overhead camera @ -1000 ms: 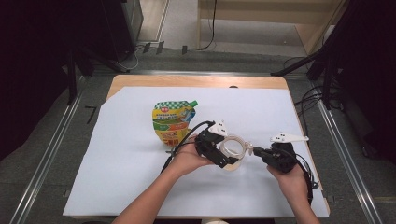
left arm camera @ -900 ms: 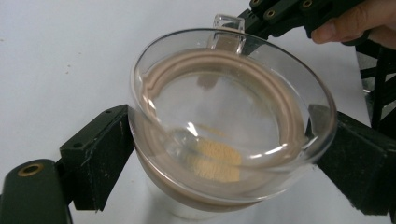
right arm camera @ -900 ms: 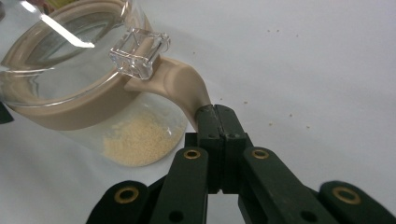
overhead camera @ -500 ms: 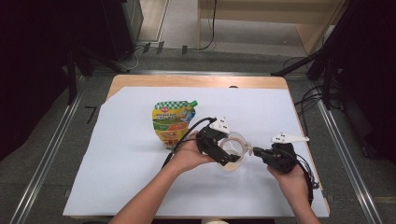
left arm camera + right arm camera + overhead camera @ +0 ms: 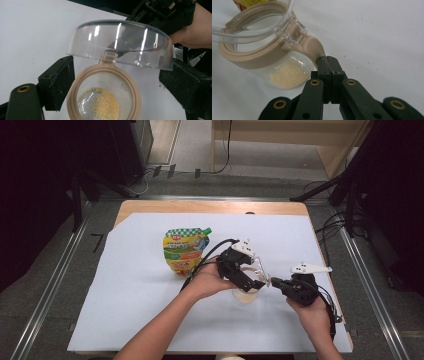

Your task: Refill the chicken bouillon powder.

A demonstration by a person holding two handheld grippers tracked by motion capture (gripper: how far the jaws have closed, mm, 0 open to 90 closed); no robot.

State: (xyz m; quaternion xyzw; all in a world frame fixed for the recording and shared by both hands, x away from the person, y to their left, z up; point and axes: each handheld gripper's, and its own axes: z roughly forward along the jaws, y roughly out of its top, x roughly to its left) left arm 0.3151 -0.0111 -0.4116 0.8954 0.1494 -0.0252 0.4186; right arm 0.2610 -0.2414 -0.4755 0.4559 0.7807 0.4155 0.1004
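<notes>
- White paper sheet [image 5: 150, 320] is covering the wooden table [image 5: 150, 207] and lying under everything I am working on.
- Green and yellow printed stand-up pouch [image 5: 185, 251] is standing on the sheet, just beyond my left hand [image 5: 207, 280].
- Clear jar with a beige plastic rim and handle [image 5: 259, 62] is sitting on the sheet between my two grippers, near the front edge, with a small heap of pale yellow grains [image 5: 103, 105] lying at its bottom.
- Clear domed hinged lid [image 5: 120, 43] is standing tipped up off the rim, hanging from its hinge.
- Left gripper [image 5: 117, 85] is hovering over the jar mouth, jaws standing wide on either side of the rim, pressing on nothing.
- Right gripper [image 5: 327, 63] is pinching the beige handle tip, jaws fully closed on it.
</notes>
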